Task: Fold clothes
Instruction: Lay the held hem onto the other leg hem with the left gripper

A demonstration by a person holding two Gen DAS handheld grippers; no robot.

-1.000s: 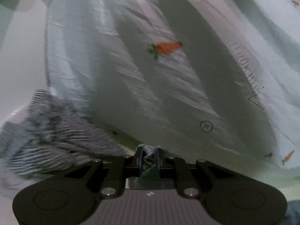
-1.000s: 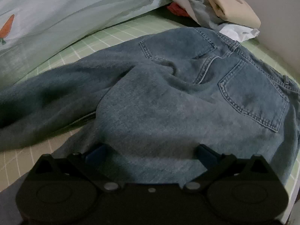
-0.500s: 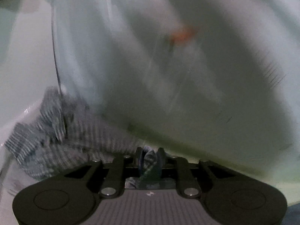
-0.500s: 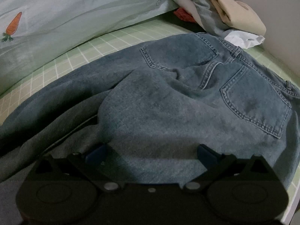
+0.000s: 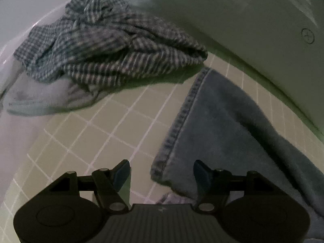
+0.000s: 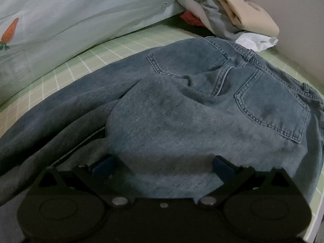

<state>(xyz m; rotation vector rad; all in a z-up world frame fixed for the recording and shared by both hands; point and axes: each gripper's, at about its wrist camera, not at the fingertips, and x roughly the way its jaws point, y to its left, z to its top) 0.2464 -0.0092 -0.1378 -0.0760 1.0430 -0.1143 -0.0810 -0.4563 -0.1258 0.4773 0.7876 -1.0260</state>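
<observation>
Left tongs (image 5: 161,172): mine just opened wide, jeans (image 5: 232,133) hem loose between them.
Right tongs (image 6: 163,165): spread wide over jeans, gripping nothing.

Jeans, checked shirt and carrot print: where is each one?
jeans (image 6: 202,121), right wrist view, on the seat fabric.
checked shirt (image 5: 113,48), left wrist view, on its crumpled middle.
carrot print (image 6: 9,31), right wrist view, on the orange body.

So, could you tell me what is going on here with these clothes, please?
A person is folding jeans on a green checked sheet with two handheld grippers. The left gripper has just been opening, its jaws now apart over the jeans' hem, gripping nothing. The right gripper is open over the denim near the seat. A checked shirt lies crumpled nearby.
</observation>
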